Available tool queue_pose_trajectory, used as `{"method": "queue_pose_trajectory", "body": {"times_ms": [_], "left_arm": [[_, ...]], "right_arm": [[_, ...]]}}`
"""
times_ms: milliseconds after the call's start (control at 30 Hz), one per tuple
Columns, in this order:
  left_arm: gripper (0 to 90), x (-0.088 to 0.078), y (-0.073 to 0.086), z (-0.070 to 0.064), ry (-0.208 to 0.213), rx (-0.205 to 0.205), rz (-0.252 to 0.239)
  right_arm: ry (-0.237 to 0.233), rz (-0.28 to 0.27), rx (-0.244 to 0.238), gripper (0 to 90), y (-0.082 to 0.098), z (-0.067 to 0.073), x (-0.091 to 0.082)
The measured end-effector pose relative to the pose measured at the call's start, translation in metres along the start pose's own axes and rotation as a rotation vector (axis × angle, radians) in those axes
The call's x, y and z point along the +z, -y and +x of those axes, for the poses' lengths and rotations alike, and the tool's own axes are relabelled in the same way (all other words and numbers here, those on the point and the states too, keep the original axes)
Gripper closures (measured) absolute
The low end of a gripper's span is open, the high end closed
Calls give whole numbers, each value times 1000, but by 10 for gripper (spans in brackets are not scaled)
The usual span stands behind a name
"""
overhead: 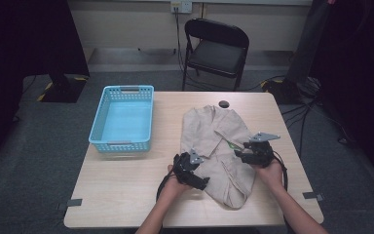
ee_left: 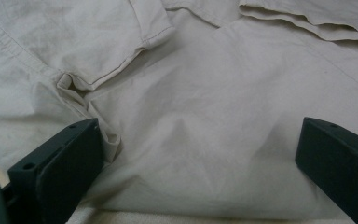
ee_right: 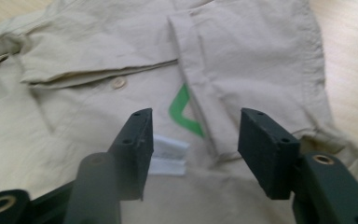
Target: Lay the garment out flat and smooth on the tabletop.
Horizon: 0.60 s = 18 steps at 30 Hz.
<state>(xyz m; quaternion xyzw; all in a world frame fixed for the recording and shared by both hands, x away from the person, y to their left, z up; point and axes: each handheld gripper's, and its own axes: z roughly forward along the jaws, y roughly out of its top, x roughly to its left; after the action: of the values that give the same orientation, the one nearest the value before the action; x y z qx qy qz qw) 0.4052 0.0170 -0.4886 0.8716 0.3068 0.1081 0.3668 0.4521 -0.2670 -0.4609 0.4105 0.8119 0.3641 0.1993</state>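
A beige shirt (overhead: pixel 224 146) lies crumpled on the wooden table (overhead: pixel 121 185), right of centre. My left gripper (overhead: pixel 191 169) rests at the shirt's near left edge, jaws wide open over creased cloth (ee_left: pixel 191 140) with a cuff fold (ee_left: pixel 121 70) just ahead. My right gripper (overhead: pixel 253 152) hovers at the shirt's right side, open, its jaws straddling a white label (ee_right: pixel 170 156) and a green mark (ee_right: pixel 184 112) near a button (ee_right: pixel 118 83). Nothing is held in either gripper.
A light blue plastic basket (overhead: pixel 124 119) stands on the table's left half. A small black disc (overhead: pixel 223 104) lies near the far edge. A black folding chair (overhead: pixel 216 48) stands behind the table.
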Motion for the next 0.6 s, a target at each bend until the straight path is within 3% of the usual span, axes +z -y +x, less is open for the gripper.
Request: {"method": "queue_pose_trajectory", "body": {"times_ms": [133,267,367,600], "left_arm": [[0,0,0,0,0,0,0],[0,0,0,0,0,0,0],[1,0,0,0,0,0,0],[0,0,0,0,0,0,0]], "right_arm": [[35,6,19,492,-5,-11,7],[81,23,2,495,-5,-16,17],[94,28,18,484,-4,-21,24],[57,43,8,499,0,-23,34]]}}
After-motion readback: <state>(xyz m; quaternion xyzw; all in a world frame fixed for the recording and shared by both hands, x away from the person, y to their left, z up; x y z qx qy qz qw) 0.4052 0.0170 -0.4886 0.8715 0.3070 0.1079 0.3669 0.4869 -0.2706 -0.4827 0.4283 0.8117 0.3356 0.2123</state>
